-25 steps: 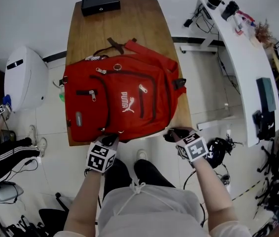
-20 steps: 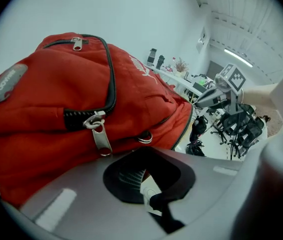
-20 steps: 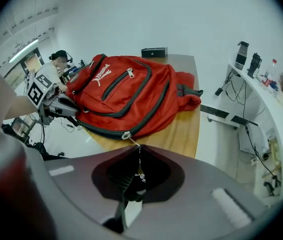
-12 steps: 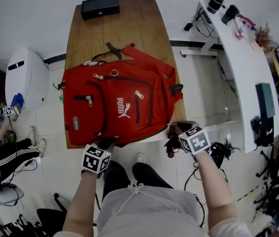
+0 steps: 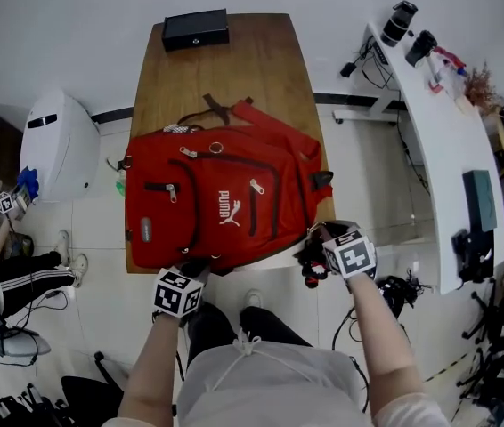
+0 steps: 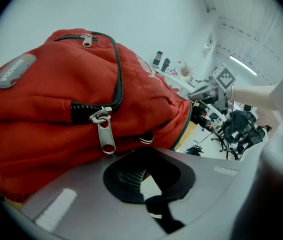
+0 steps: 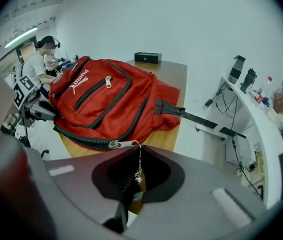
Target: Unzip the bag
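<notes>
A red backpack lies flat on the wooden table, its bottom edge towards me. At the middle of that near edge my left gripper is shut on the bag's edge. A silver side-pocket pull hangs just above it. My right gripper is at the bag's near right corner. In the right gripper view its jaws are shut on the thin chain that hangs from the main zipper's pull. The black zipper track runs left from the pull.
A black box sits at the table's far end. A white appliance stands on the floor to the left. A white desk with bottles and cables is on the right. Another person sits at the left.
Both grippers stay at the bag's near edge with jaws unchanged. The right gripper has shifted slightly along the bag's right corner, and the head view has drifted.
</notes>
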`<state>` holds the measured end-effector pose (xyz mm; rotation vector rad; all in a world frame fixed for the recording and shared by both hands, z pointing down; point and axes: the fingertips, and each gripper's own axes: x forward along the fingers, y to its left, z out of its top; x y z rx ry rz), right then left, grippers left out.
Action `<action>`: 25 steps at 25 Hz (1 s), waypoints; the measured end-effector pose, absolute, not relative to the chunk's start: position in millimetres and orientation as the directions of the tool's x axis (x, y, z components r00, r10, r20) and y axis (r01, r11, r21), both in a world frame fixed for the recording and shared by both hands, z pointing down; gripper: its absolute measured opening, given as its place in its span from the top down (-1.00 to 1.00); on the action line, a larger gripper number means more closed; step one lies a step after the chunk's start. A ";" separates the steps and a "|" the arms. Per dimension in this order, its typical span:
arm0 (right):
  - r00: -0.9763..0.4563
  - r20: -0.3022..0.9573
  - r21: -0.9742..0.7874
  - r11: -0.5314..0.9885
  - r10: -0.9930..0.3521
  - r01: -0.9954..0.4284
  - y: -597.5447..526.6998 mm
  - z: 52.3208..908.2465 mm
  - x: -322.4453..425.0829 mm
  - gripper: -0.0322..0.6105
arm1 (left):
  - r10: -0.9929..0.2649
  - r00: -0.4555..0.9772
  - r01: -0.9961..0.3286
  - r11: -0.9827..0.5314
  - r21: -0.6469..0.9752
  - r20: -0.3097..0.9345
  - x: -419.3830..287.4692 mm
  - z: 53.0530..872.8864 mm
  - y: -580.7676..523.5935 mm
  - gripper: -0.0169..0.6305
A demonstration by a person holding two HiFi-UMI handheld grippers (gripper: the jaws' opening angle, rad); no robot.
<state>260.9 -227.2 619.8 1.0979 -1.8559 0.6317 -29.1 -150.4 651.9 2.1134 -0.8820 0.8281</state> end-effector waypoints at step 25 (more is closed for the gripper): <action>-0.390 0.392 0.025 0.434 -0.833 -0.901 -171.7 443.7 211.2 0.88 | -0.770 0.577 -0.816 -0.532 0.227 0.272 -48.8 457.8 -146.2 0.93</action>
